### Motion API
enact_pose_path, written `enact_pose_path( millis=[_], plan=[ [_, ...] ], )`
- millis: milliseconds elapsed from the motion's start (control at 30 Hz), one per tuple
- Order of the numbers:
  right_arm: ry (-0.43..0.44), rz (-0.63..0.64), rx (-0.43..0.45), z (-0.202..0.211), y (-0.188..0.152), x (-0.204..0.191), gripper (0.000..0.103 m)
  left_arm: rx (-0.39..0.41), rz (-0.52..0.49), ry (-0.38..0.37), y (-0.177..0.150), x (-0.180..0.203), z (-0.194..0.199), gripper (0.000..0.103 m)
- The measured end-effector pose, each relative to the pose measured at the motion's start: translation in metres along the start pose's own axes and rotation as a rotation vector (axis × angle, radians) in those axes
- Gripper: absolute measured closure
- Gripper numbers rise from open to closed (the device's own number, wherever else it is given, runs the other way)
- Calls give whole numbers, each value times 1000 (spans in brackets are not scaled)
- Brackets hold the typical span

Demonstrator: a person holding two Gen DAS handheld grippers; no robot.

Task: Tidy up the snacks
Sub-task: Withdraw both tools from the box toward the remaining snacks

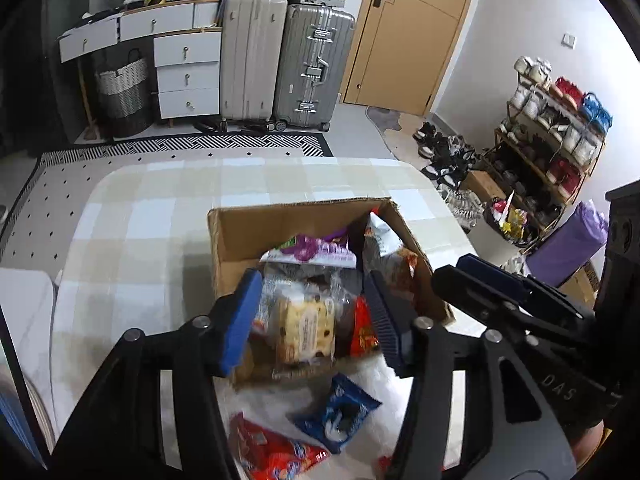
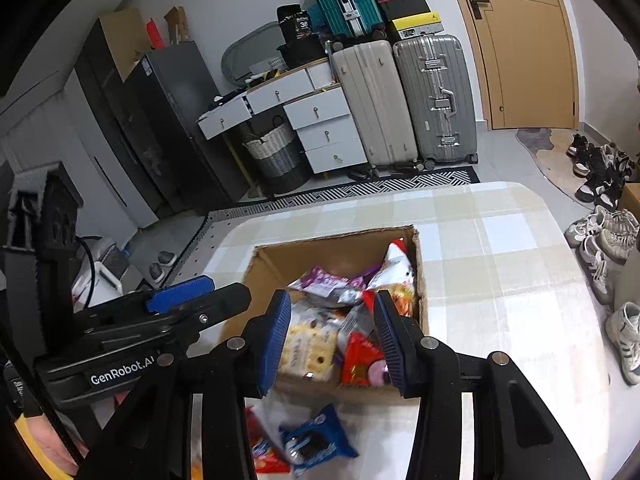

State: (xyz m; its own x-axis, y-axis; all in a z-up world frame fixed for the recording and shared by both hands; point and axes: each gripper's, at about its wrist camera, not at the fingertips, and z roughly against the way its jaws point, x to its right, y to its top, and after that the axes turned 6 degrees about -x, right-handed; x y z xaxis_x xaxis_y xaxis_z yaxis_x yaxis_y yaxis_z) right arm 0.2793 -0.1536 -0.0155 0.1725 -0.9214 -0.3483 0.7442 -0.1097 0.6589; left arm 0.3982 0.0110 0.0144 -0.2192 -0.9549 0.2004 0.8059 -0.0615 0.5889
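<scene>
An open cardboard box [image 1: 240,232] [image 2: 280,256] stands on the checked tablecloth [image 1: 152,208] and holds several snack packets: a purple one [image 1: 316,250], a clear cracker pack [image 1: 308,324] [image 2: 308,352] and a red one [image 2: 360,360]. On the cloth in front of the box lie a blue packet [image 1: 340,412] [image 2: 316,440] and a red packet [image 1: 272,448]. My left gripper [image 1: 312,320] hovers open above the box's near side, with nothing between its pads. My right gripper [image 2: 332,340] hangs beside it over the same spot, jaws apart and empty.
The table's far edge drops to a patterned floor mat [image 1: 200,144]. Beyond it stand white drawers [image 1: 188,76], two suitcases [image 1: 280,68] and a wooden door [image 1: 412,28]. A shoe rack [image 1: 556,128] and loose shoes [image 2: 608,240] are at the right.
</scene>
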Motion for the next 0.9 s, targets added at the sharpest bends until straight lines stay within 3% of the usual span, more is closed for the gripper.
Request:
enact_pose_path(
  millis=[133,267,333,433,567,733,767,800,900],
  plan=[
    [25,-1,-5,19,-16,-7,59,45,44,-15,-25,-8,35,44],
    [47,6,-2,40,-35,-16,59,136,35,10,-56,-2,81,26],
    [53,15,-1,51,-47,-22,59,176,33,12,-71,0,103,25],
    [70,12,13,71,-64,-29,59,272,33,89,-96,13,139,20],
    [90,-3,28,95,-83,-34,59,310,-3,106,-126,36,170,16],
    [94,15,63,126,-102,-44,50,385,-38,140,-168,66,215,12],
    [100,17,68,133,-106,-45,45,397,-43,141,-175,71,223,0],
    [102,18,71,137,-109,-46,35,417,-46,145,-184,76,232,1],
    [92,20,102,156,-126,-49,24,439,-45,134,-207,86,257,1]
  ],
)
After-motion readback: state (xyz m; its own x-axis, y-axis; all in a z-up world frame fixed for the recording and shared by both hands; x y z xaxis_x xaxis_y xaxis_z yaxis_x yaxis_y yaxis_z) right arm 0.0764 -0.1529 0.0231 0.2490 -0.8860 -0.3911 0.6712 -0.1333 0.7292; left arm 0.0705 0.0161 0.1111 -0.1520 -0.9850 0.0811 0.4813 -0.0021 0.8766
